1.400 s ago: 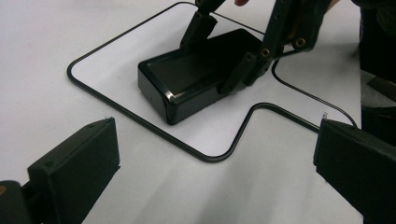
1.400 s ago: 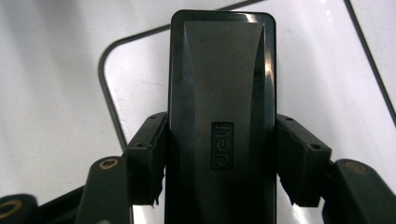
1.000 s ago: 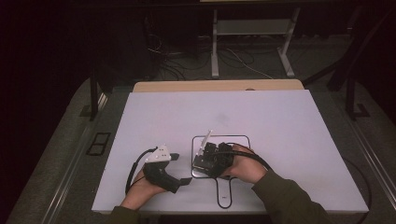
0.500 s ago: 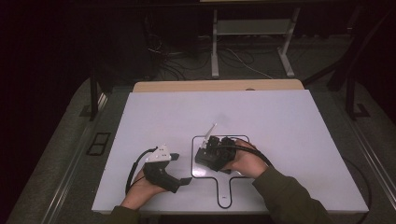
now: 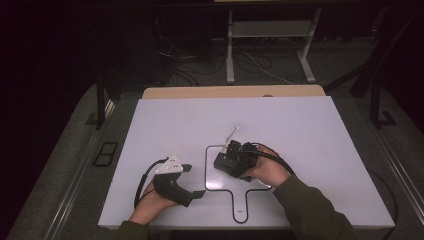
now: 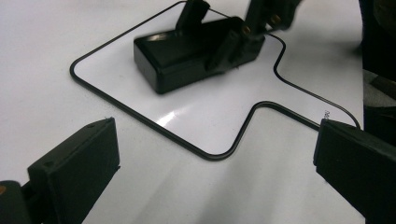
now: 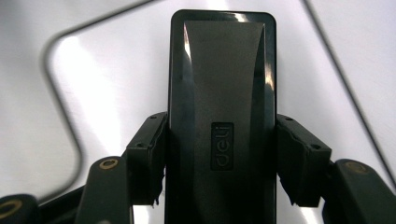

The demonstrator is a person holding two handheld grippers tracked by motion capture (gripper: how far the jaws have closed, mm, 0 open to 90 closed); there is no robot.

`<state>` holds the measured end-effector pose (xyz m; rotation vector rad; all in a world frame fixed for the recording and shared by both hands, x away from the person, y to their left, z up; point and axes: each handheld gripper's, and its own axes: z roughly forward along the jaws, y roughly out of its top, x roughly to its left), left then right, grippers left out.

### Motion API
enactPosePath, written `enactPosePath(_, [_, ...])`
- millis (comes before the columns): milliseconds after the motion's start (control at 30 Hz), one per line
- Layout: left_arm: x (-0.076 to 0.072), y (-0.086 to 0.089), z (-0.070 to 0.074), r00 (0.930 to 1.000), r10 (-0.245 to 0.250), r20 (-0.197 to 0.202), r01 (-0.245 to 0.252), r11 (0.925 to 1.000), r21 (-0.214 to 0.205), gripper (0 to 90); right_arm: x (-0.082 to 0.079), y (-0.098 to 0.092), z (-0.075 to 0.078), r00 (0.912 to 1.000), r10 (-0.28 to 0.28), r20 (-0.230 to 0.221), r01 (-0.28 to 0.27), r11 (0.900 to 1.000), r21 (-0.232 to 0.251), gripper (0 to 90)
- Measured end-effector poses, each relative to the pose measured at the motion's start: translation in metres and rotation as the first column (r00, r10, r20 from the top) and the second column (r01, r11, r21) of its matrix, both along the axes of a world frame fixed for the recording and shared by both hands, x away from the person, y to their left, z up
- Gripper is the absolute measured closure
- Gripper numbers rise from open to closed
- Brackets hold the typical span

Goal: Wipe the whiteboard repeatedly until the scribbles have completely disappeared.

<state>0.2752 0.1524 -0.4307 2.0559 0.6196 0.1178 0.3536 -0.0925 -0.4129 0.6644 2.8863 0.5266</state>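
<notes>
Within the black outline [image 5: 220,187]: black case [image 7: 223,116], clamped by right hand-held gripper [image 7: 223,163]; left hand-held gripper [image 6: 215,172] open, idle. Risk: smooth sides slipping.

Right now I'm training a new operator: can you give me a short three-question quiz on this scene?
1. True or false: the right gripper is shut on the black box.
2. How do the left gripper's jaws stand? A) wide open, nothing between them B) shut on the box C) shut on a cable
3. What word is on the box's top?

Key
1. True: both pads press its long sides, over the outline drawn on the table.
2. A.
3. "deli".
</notes>
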Motion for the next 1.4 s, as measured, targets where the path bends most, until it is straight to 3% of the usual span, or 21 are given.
enactPosePath(200, [0.0,-0.001,0.0,1.0,-0.001,-0.001,0.001,1.0,0.0,0.0,0.005,-0.008,0.0,0.9995,-0.03,-0.001,0.03,0.9995,0.009,38.8])
enactPosePath(300, [0.0,0.0,0.0,1.0,-0.001,-0.001,0.001,1.0,0.0,0.0,0.002,-0.005,0.0,0.9999,-0.009,0.007,0.009,1.0,-0.001,38.8])
enactPosePath(500, [0.0,0.0,0.0,1.0,-0.003,0.001,0.003,1.0,0.002,0.0,-0.012,0.006,0.0,0.9989,0.041,-0.021,-0.041,0.9991,0.007,38.7])
enactPosePath(633, [0.0,0.0,0.0,1.0,-0.002,0.002,0.002,1.0,0.002,0.0,-0.013,0.006,0.0,0.9986,0.046,-0.027,-0.045,0.9989,0.008,38.8])
enactPosePath(900, [0.0,0.0,0.001,1.0,-0.002,0.002,0.002,1.0,-0.002,0.0,-0.002,-0.015,0.0,0.9997,-0.004,-0.022,0.004,1.0,0.007,38.7])
enactPosePath(1233, [0.0,0.001,0.001,1.0,-0.001,0.003,0.001,1.0,-0.004,0.0,0.012,-0.042,0.0,0.9951,-0.093,-0.035,0.093,0.9956,0.014,38.8])
enactPosePath(1400, [0.0,0.0,0.0,1.0,-0.003,0.002,0.003,1.0,0.002,0.0,0.007,-0.043,0.0,0.9965,-0.079,-0.026,0.079,0.9969,0.002,38.7])
